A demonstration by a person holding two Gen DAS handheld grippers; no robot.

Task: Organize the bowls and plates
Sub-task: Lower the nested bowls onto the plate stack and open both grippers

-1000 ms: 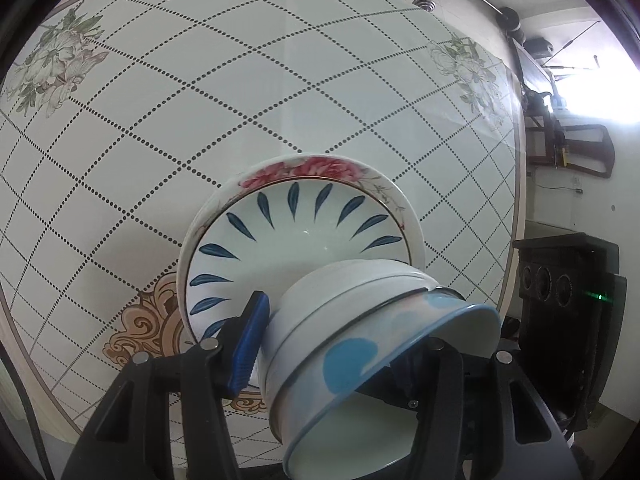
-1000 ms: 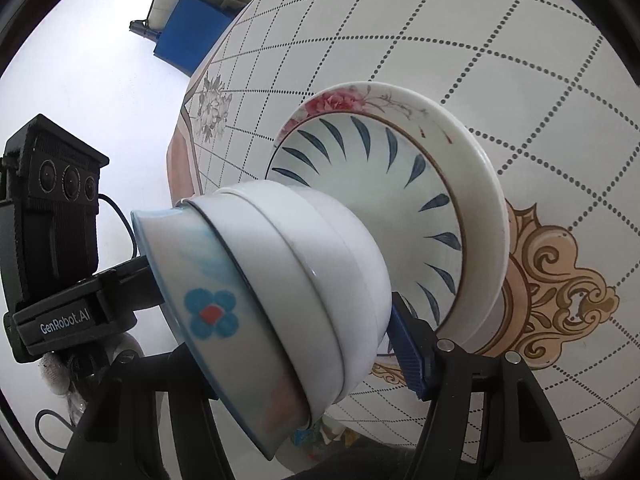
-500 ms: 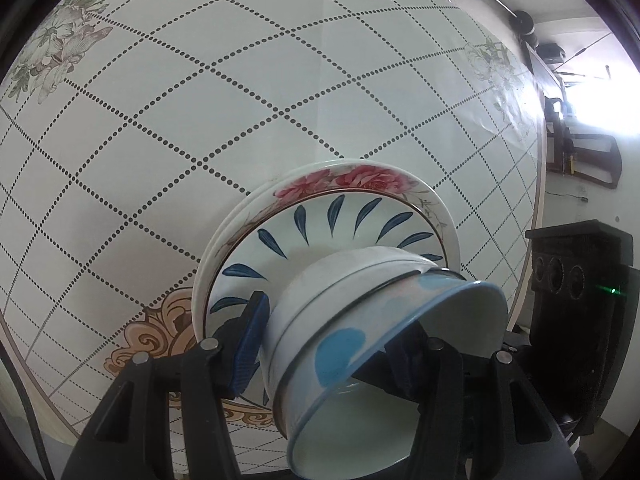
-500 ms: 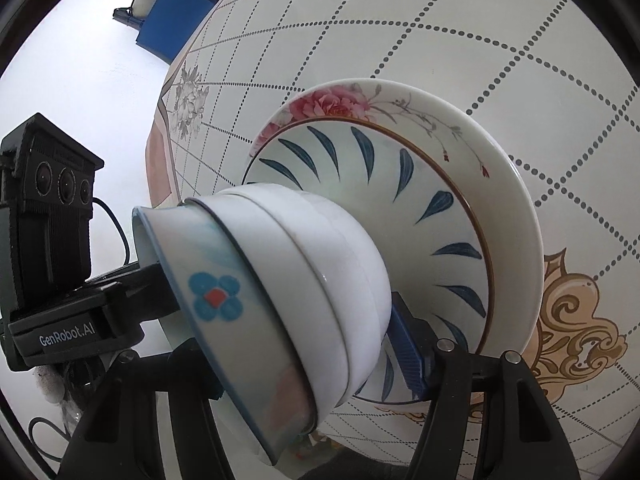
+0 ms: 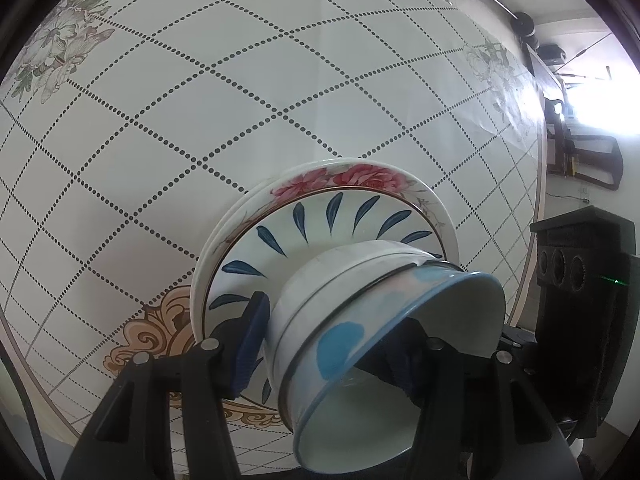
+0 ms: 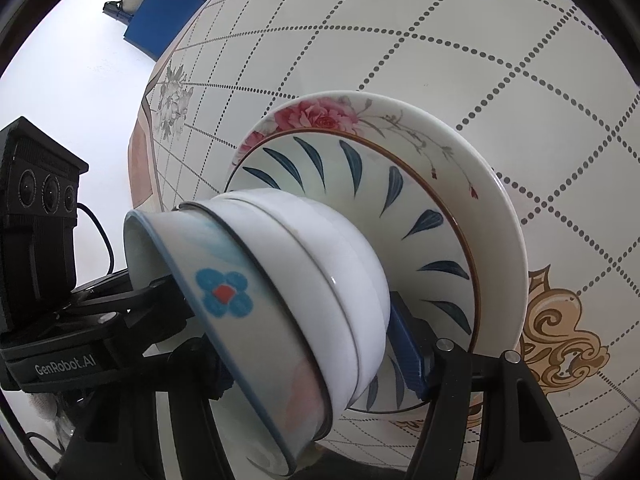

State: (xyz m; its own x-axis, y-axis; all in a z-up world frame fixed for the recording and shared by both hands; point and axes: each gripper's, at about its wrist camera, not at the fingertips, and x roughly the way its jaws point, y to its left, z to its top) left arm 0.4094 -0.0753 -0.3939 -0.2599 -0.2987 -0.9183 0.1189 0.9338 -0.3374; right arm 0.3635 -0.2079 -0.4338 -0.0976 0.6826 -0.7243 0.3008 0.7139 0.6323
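The left gripper [image 5: 340,344] is clamped on the wall of a nest of bowls [image 5: 360,320], one finger outside against the white bowls and the other inside the mouth of the blue-rimmed one; the right gripper [image 6: 304,364] pinches the same nest from the opposite side, one finger tucked inside and its blue pad [image 6: 404,348] on the outer white wall. Two grips on one stack likely keep the nested bowls from sliding apart while they are tipped on their side, mouths turned away from the table. Just past the bowls lie the plates [image 5: 404,204] — a blue-leaf plate on top of a rose-rimmed one — and the bowls' base hangs over the middle of the top plate; whether it touches cannot be told. The judgement is that the bowls are meant to be set down there, which calls for righting them first. The plates sit near the table [image 5: 200,100] edge by the gold scrollwork, so there is little margin on that side, while the patterned cloth beyond them lies bare and wide.
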